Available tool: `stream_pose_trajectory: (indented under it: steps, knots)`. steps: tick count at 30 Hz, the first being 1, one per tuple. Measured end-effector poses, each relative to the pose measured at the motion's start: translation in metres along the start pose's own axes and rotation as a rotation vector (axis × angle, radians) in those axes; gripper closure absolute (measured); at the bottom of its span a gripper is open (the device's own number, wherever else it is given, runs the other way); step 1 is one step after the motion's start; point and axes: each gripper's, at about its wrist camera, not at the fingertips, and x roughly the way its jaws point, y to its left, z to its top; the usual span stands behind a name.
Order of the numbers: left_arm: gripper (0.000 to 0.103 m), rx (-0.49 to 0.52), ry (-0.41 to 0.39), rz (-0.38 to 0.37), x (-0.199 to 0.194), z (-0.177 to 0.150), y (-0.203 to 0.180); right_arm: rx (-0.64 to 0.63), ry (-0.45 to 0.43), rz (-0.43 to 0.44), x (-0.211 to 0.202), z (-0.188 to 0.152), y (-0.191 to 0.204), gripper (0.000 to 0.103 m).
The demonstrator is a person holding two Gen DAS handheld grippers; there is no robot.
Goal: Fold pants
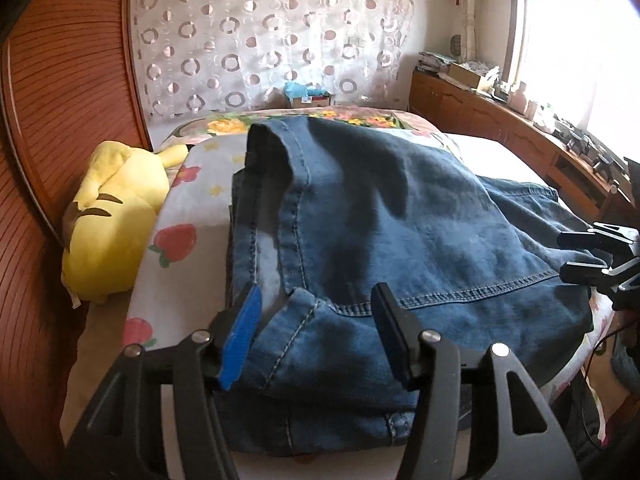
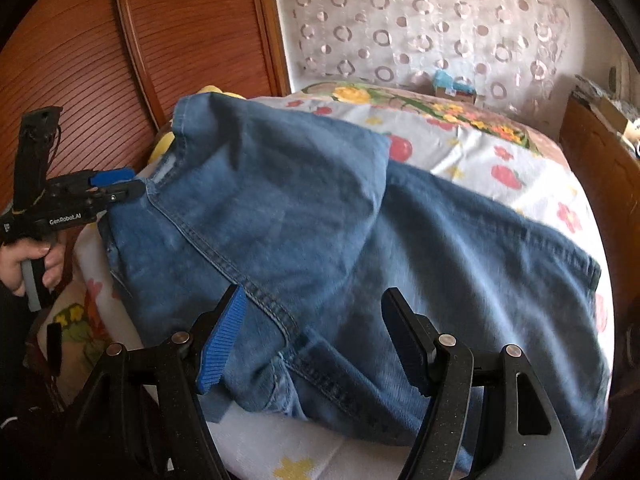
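Denim fills the gap between both sets of spread fingers: the left gripper [image 1: 316,332] and the right gripper [image 2: 312,334] each hover wide open, pinching nothing, over the near edge of the jeans [image 1: 380,216]. Beyond them the jeans lie part-folded on the fruit-print bedspread [image 2: 500,152], their long axis running away toward the curtain [image 1: 272,32]. Both grippers look equally near that edge.

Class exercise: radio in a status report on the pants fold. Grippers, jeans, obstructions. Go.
Left gripper open, right gripper open, both over near edge of the jeans. Jeans folded over once on the fruit-print bedsheet. Yellow plush toy beside the sheet, apart from jeans.
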Motion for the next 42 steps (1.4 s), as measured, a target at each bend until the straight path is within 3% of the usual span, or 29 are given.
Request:
stream_pose_trajectory:
  steps: [3,7,12,17,24,31,34,38,42]
  knots:
    - [0.066,0.009,0.025,0.003,0.005,0.000,0.000,0.025,-0.003,0.004,0.000,-0.004,-0.006,0.031]
    - [0.075,0.022,0.047,0.006,0.009,-0.005,-0.002,0.043,-0.004,0.006,0.000,-0.008,-0.009,0.031]
    - [0.095,0.057,0.040,0.008,0.002,-0.012,-0.007,0.039,-0.008,0.009,0.002,-0.007,-0.006,0.031]
    - [0.101,0.068,0.004,-0.003,-0.018,-0.011,-0.010,0.038,-0.008,0.013,0.004,-0.005,-0.004,0.031]
    - [0.101,0.012,-0.058,-0.032,-0.061,-0.014,0.006,0.036,-0.023,0.024,-0.001,-0.005,-0.003,0.031]
    - [0.100,-0.031,-0.028,-0.025,-0.055,-0.026,0.018,0.024,-0.012,0.048,0.002,-0.008,0.005,0.031]
    - [0.093,-0.031,-0.031,-0.004,-0.053,-0.026,0.014,0.025,0.000,0.047,0.006,-0.010,0.006,0.031]
    - [0.069,-0.017,-0.045,0.007,-0.056,-0.021,0.007,0.032,-0.001,0.047,0.006,-0.012,0.004,0.031]
    - [0.057,-0.005,-0.052,-0.010,-0.055,-0.015,0.003,0.043,-0.010,0.044,0.002,-0.013,0.001,0.031]
